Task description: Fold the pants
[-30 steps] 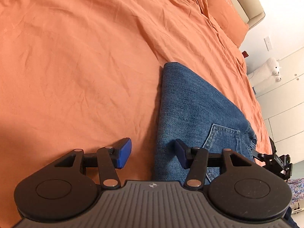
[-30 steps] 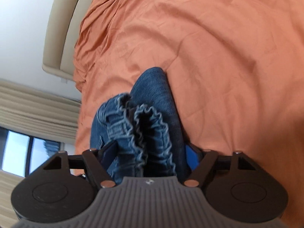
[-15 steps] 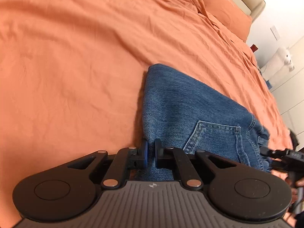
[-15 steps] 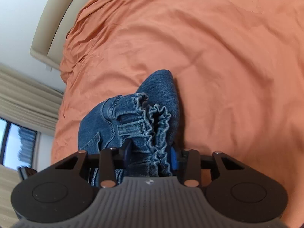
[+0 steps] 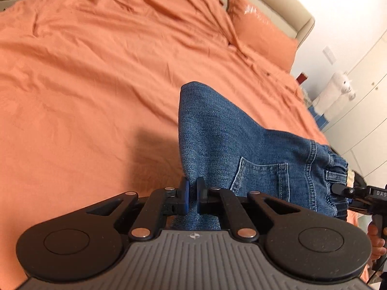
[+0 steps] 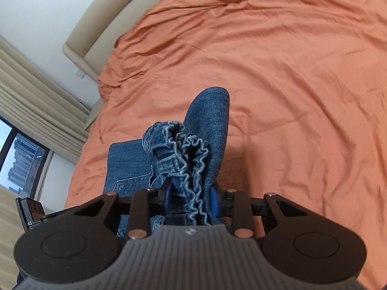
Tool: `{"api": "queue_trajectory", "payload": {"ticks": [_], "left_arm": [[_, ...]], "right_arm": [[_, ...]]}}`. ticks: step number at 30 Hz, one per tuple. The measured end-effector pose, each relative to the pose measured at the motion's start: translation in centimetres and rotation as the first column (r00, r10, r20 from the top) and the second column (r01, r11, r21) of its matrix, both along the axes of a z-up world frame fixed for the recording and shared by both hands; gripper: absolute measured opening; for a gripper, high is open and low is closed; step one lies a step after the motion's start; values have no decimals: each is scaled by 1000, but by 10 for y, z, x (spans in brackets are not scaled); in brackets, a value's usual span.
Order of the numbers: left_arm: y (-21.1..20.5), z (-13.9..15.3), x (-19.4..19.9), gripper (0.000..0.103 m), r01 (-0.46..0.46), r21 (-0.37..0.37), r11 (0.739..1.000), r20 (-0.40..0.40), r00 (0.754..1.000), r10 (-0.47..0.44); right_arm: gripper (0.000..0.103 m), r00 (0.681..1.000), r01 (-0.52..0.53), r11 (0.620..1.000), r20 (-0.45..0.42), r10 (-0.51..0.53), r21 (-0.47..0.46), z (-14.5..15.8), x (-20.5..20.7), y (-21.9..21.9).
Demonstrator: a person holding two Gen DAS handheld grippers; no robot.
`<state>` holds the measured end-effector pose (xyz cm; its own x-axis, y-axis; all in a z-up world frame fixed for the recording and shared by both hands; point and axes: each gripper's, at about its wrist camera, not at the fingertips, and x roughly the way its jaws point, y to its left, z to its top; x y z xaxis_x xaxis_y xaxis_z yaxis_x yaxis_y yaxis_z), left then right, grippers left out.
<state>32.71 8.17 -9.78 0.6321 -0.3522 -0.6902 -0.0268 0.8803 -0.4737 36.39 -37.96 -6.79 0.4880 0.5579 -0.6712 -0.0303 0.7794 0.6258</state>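
Left wrist view: left gripper (image 5: 191, 197) fingers pinch the jeans (image 5: 217, 130) edge tight; right gripper (image 6: 191, 199) fingers are closing on the bunched waistband (image 6: 191, 159) above the bed (image 6: 290, 72).

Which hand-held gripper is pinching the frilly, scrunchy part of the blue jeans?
The right hand-held gripper: its jaws are closing on the gathered elastic waistband of the blue denim jeans. The left hand-held gripper pinches a plain, smooth edge instead.

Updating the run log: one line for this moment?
left claw: shut on jeans | right claw: closing on waistband | bedsheet
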Motion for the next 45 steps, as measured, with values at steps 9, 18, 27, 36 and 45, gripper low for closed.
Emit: {"api": "queue_trajectory", "payload": {"ticks": [9,18,27,36,45], "left_arm": [[73,64,-51,5,-58,53,997,81,995,54],[177,114,-85,5,-151,171,974,85,987,138],[245,54,-82,5,-220,215,951,1,974,225],[271,-35,-44,5,-223,220,950,-120,960,253],[288,-59,-63,15,-228,196,954,-156,953,259]], "right_arm": [[27,995,-76,997,70,74,21,50,-28,85],[27,979,-198,973,80,189,116,56,-34,221],[27,963,-261,951,-26,269,166,-11,-11,327],[27,952,-251,963,-153,264,98,-100,26,344],[39,948,-239,967,-196,251,85,-138,35,338]]}}
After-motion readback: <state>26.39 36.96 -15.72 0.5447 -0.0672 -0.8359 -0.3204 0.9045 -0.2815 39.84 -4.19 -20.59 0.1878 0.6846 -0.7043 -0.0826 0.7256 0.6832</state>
